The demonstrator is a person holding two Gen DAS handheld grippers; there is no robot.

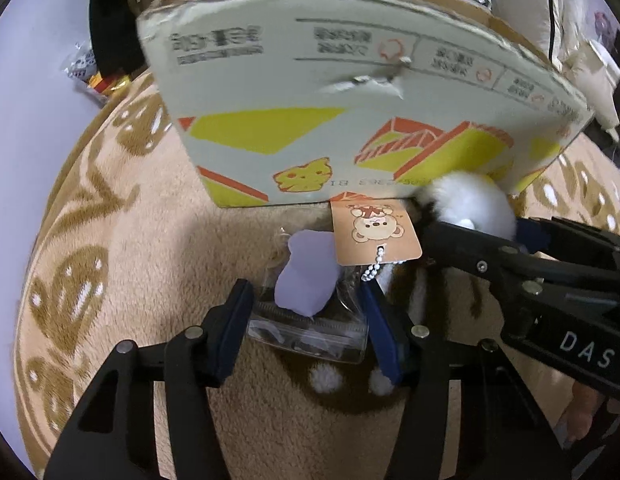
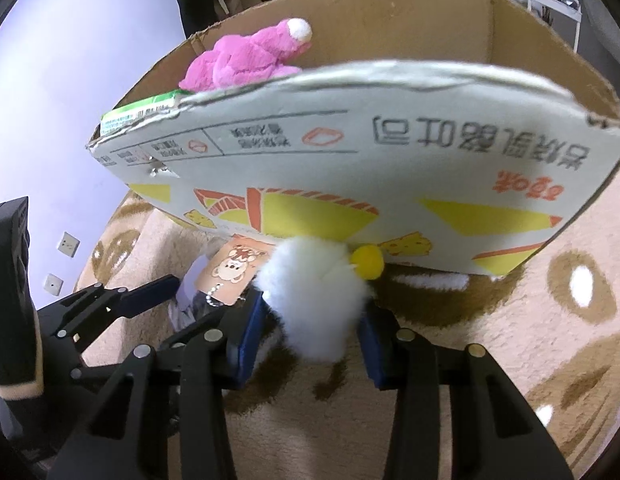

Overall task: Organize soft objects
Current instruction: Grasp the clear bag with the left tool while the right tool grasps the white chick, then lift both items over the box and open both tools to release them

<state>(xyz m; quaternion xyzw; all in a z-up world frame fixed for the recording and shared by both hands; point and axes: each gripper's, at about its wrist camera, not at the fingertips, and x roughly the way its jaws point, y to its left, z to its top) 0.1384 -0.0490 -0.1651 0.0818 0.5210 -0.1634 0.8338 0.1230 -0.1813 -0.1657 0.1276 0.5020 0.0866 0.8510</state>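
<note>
A cardboard box stands on the rug, its printed side towards me; it also shows in the right wrist view. A pink plush lies inside it at the left. My left gripper is shut on a clear plastic bag holding a lilac soft toy, with an orange bear tag on a bead chain. My right gripper is shut on a white fluffy plush with a yellow pompom, just in front of the box. The white plush shows in the left wrist view.
A beige rug with brown patterns covers the floor. A green package sits in the box's left corner. Snack wrappers lie by the lilac wall at far left. Wall sockets show low at left.
</note>
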